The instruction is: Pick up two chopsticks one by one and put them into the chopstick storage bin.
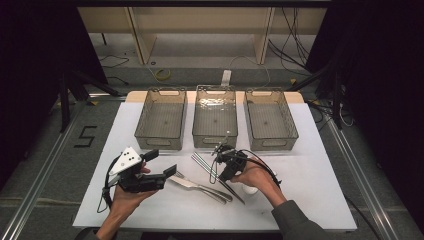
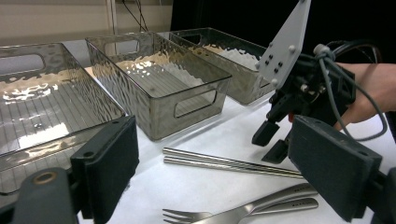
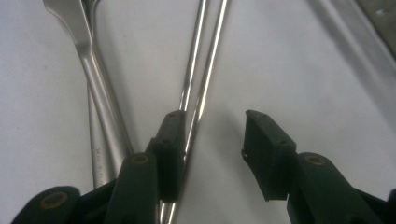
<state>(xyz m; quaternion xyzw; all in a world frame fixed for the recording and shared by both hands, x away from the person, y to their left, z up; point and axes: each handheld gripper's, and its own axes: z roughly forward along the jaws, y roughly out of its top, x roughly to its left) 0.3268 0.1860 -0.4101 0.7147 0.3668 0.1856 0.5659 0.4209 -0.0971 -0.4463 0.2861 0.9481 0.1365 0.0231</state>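
High view: our right gripper (image 1: 218, 151) hangs over the chopsticks (image 1: 210, 170), on the table (image 1: 320, 190) just in front of the bins (image 1: 215, 122).

Left gripper view: left gripper (image 2: 224, 168) spread, empty.

Right gripper view: jaws part open, not pinching yet. Sticks (image 3: 201, 84) look thin, stiff, slick; we'd grab mid-shaft. Fork (image 3: 100, 112) crowds one side, other side free.

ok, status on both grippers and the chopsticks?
Right gripper open, low over the chopsticks, not gripping. Left gripper open, holding nothing. Fork lies beside the chopsticks; bins empty.
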